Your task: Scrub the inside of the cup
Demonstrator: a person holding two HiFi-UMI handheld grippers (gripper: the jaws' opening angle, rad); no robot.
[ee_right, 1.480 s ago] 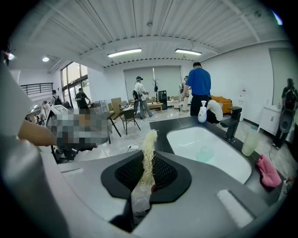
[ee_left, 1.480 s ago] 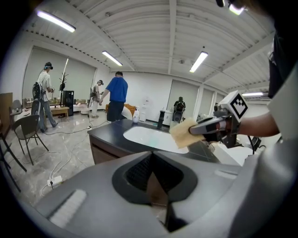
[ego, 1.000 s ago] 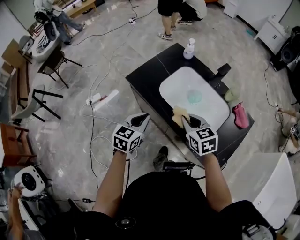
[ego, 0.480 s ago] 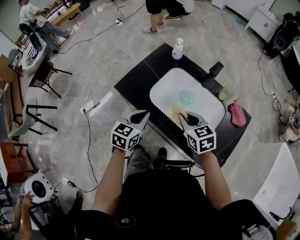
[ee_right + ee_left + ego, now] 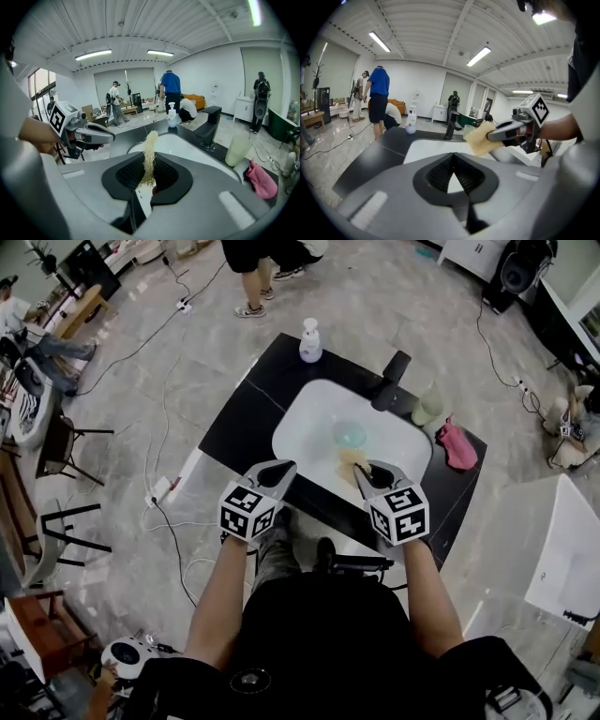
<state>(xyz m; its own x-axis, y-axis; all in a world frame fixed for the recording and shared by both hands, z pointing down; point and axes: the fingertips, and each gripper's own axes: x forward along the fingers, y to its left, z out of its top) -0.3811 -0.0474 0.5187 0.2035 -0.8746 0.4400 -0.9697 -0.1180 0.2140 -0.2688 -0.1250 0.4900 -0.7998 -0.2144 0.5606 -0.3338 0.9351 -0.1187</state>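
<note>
The right hand-held gripper (image 5: 362, 472) is pinching a yellow scrubbing pad (image 5: 352, 461) edge-on between its jaws. The pad is projecting past the tips, over the near rim of the white sink basin (image 5: 305, 423). The left hand-held gripper (image 5: 287, 468) is pressed together with nothing in it and is hanging over the near edge of the black surface (image 5: 246, 409). The translucent teal cup (image 5: 350, 434) is sitting in the basin just beyond the pad, and neither gripper is touching it.

Judged step: bringing the pad to the cup. The left jaws are going to need spreading and clamping on the cup wall first. Otherwise the cup is likely to be skidding on the smooth basin while the pad is working inside.

The black faucet (image 5: 392, 381) is standing close behind the cup. A pale green tumbler (image 5: 428, 407) and a pink cloth (image 5: 457, 446) are crowding the right side, and a soap bottle (image 5: 310, 340) is occupying the far corner. The left half of the basin is offering the open room for moving.
</note>
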